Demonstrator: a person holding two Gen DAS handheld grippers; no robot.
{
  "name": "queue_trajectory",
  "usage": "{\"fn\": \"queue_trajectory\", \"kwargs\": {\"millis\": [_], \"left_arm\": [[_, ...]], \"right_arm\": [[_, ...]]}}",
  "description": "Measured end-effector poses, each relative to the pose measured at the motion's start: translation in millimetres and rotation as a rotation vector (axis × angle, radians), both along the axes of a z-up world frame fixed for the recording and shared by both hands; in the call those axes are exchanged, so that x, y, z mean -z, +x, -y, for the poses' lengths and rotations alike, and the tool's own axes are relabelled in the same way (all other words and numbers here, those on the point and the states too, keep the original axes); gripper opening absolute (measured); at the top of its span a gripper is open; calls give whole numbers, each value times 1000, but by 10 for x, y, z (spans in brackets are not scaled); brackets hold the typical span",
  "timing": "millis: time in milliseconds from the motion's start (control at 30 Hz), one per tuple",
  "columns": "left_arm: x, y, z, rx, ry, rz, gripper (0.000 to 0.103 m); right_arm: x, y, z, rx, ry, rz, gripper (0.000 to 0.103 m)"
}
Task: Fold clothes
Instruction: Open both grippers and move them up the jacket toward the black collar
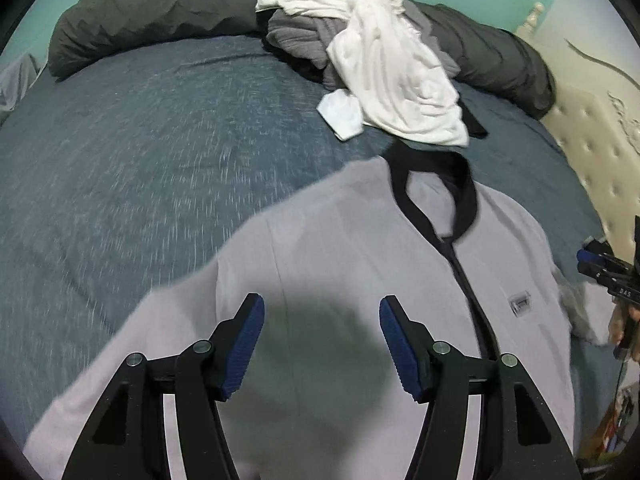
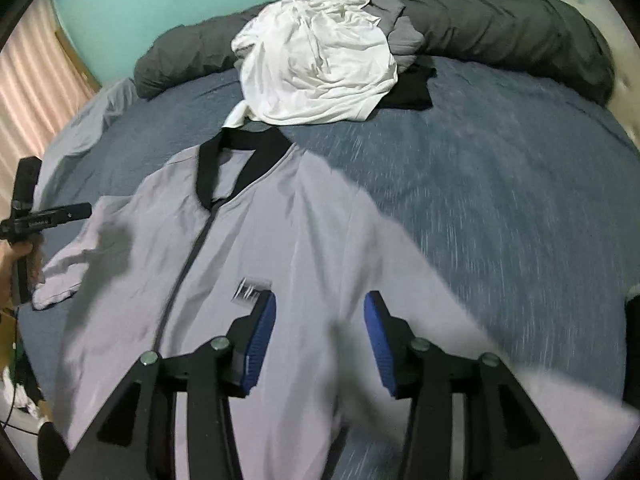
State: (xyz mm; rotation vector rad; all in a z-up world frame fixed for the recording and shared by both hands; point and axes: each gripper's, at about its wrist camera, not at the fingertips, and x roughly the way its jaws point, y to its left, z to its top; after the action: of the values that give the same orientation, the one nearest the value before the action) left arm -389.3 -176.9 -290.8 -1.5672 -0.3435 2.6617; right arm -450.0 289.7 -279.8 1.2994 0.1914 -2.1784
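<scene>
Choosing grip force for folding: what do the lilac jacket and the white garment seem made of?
Lilac jacket: apparently a thin, smooth synthetic weave, faintly sheeny, lying flat; black collar looks knit. White garment: probably soft matte cotton jersey, bunched in fine creases.

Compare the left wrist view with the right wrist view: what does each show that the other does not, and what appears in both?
Only the left wrist view shows the cream tufted headboard and the right gripper from outside, at the frame's right edge. Only the right wrist view shows the pink curtain and the left gripper from outside. Both show the lilac jacket with its black collar, zipped and flat on the blue bed cover, the white garment piled behind it, and the dark duvet roll.
</scene>
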Motion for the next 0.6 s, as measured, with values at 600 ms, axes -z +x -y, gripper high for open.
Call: {"fn": "queue_trajectory", "kwargs": {"millis": [600], "left_arm": [[594,-1048,-82,95,-49,34,65]], "right_arm": [[566,-1154,715,-69,98,40,47]]}}
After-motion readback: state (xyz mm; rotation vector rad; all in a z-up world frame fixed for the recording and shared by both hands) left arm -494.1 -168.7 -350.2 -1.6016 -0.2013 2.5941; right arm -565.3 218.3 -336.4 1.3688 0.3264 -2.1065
